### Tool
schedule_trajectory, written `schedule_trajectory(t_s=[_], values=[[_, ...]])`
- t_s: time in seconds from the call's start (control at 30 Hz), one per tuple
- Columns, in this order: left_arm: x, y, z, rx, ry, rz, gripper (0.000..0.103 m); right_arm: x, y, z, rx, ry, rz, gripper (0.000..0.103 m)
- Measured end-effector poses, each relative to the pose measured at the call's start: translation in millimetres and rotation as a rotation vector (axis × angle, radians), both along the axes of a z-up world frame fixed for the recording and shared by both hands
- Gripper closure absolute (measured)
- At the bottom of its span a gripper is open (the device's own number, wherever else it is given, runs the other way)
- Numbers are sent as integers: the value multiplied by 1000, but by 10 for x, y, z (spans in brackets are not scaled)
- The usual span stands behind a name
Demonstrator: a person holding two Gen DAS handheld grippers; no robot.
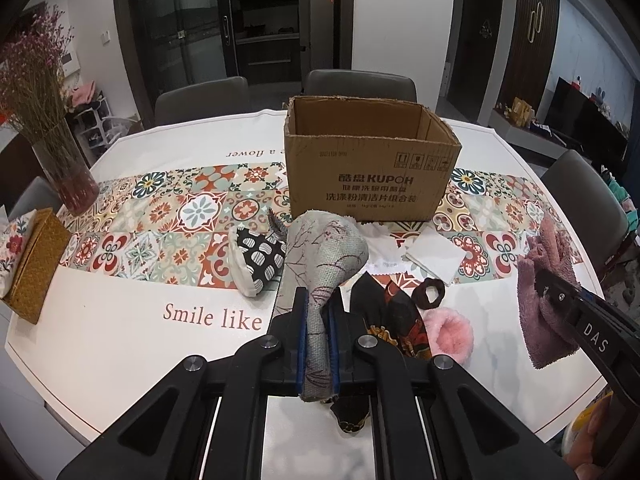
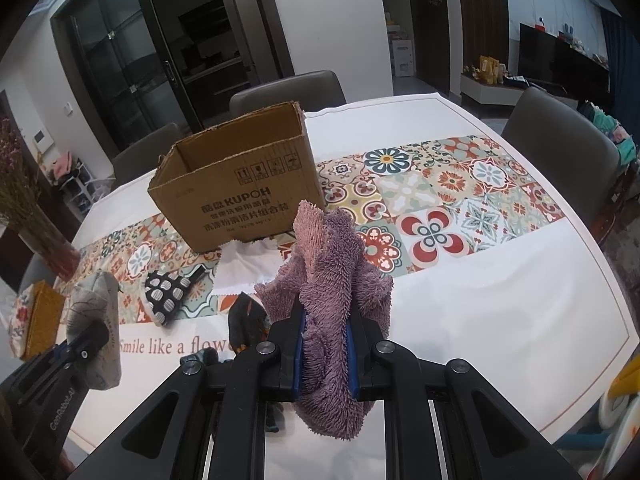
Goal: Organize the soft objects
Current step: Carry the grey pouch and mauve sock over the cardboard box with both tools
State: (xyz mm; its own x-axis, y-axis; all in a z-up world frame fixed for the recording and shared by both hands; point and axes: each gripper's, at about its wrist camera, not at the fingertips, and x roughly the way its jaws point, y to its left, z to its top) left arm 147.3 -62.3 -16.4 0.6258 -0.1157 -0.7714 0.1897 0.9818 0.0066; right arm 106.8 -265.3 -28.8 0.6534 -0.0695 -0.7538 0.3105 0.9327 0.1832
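Observation:
My left gripper (image 1: 319, 300) is shut on a grey printed fabric pouch (image 1: 328, 252) and holds it above the table; the same pouch (image 2: 94, 312) shows at the lower left of the right wrist view. My right gripper (image 2: 323, 316) is shut on a fluffy purple towel (image 2: 332, 280), also seen as the purple towel (image 1: 546, 300) at the right of the left wrist view. An open cardboard box (image 1: 368, 164) stands on the patterned runner behind both. On the table lie a black-and-white dotted pouch (image 1: 256, 258), a dark patterned cloth (image 1: 396, 316), a dark scrunchie (image 1: 430, 294), a pink fluffy scrunchie (image 1: 448, 336) and white cloths (image 1: 434, 258).
A glass vase of dried flowers (image 1: 60, 168) and a woven tissue box (image 1: 34, 264) stand at the table's left end. Grey chairs (image 1: 360, 84) ring the white table (image 1: 120, 320). The box (image 2: 236, 196) sits beyond the towel in the right wrist view.

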Motion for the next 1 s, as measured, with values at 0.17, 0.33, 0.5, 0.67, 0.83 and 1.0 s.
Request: schedule_trajectory(t_s=[0.17, 0.33, 0.5, 0.67, 0.83, 1.0], values=[[118, -13, 96, 4, -7, 3, 93, 103, -6, 75, -1, -6, 6, 86], [266, -16, 194, 8, -21, 7, 93, 256, 6, 156, -1, -14, 14, 86], [411, -21, 268, 5, -29, 7, 93, 412, 15, 251, -4, -25, 22, 86], [558, -46, 352, -2, -43, 5, 93, 550, -2, 337, -12, -37, 28, 86], [689, -53, 453, -10, -63, -2, 93, 691, 17, 432, -22, -53, 44, 86], [822, -68, 559, -17, -81, -6, 93, 833, 46, 508, -28, -67, 62, 86]])
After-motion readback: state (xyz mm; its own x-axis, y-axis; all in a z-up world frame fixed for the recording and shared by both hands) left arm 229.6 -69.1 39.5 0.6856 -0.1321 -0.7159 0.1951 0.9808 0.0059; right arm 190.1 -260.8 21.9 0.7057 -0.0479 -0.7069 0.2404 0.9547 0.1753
